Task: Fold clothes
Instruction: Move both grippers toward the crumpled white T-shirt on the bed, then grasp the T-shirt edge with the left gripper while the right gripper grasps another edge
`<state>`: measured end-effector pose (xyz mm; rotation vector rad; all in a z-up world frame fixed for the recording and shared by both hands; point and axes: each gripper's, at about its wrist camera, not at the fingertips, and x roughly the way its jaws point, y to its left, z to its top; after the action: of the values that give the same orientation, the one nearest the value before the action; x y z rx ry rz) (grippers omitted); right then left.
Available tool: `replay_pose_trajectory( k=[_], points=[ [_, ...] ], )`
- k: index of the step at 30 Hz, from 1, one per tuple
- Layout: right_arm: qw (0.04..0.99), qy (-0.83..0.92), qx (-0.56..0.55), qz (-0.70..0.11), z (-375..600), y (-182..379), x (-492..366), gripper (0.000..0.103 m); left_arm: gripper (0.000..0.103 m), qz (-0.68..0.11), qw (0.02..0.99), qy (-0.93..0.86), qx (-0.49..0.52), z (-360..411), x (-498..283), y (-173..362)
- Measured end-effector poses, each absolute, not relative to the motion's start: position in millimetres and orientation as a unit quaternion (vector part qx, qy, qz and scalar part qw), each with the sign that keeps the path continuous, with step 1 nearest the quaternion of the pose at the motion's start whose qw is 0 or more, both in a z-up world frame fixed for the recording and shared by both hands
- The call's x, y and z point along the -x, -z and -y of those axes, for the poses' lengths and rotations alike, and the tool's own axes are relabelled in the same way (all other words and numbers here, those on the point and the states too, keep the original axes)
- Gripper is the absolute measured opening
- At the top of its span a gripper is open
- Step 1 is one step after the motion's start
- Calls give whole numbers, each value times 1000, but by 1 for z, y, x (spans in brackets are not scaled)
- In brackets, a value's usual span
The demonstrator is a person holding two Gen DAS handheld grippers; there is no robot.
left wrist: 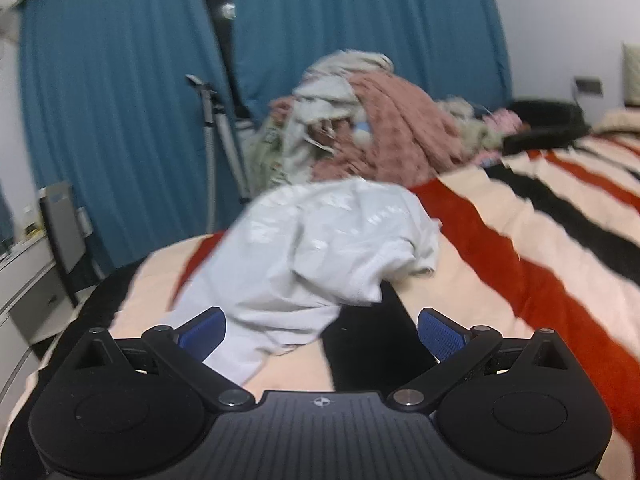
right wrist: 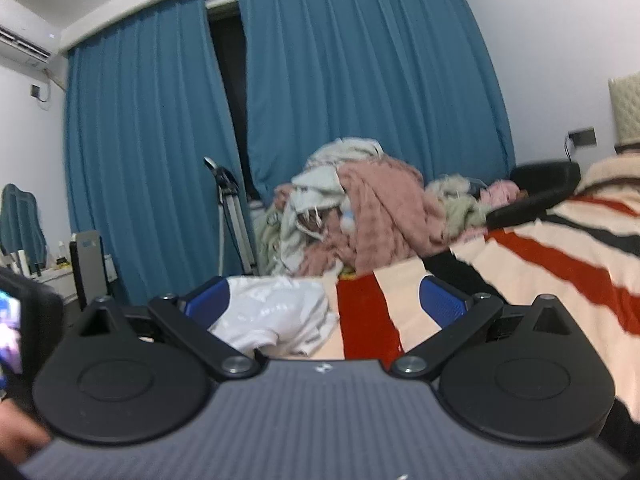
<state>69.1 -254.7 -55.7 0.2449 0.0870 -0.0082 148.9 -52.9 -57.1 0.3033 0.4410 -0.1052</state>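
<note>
A crumpled white garment [left wrist: 320,252] lies on the striped bedspread [left wrist: 540,240] just ahead of my left gripper [left wrist: 322,330]. That gripper is open, its blue pads [left wrist: 202,330] spread wide, with the garment's near edge lying between them, not pinched. In the right wrist view the same white garment [right wrist: 276,312] lies low and left of centre. My right gripper [right wrist: 324,300] is open too, hovering over the bedspread [right wrist: 560,264], and holds nothing.
A heap of pink, white and green clothes [left wrist: 360,128] is piled at the far end of the bed [right wrist: 360,216]. Blue curtains [right wrist: 160,140] hang behind. A tripod [left wrist: 224,140] stands beside the bed; a white desk [left wrist: 24,272] is at left. A black cushion [right wrist: 536,192] lies at right.
</note>
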Motion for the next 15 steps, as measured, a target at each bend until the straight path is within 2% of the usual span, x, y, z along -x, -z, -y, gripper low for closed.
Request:
replay_pose_trajectory(
  k=[6, 12, 13, 14, 15],
  points=[
    [980, 13, -171, -97, 259, 84, -110, 103, 102, -203, 947, 110, -222, 81, -199, 106],
    [980, 34, -150, -124, 251, 114, -152, 101, 91, -193, 952, 103, -216, 78, -252, 129],
    [979, 37, -150, -131, 250, 119, -157, 101, 79, -193, 954, 91, -210, 74, -263, 129],
    [979, 39, -150, -136, 249, 124, -162, 101, 56, -193, 957, 78, -204, 70, -274, 128],
    [978, 41, -148, -141, 248, 128, -168, 101, 47, -196, 960, 74, -186, 63, -283, 124]
  ],
)
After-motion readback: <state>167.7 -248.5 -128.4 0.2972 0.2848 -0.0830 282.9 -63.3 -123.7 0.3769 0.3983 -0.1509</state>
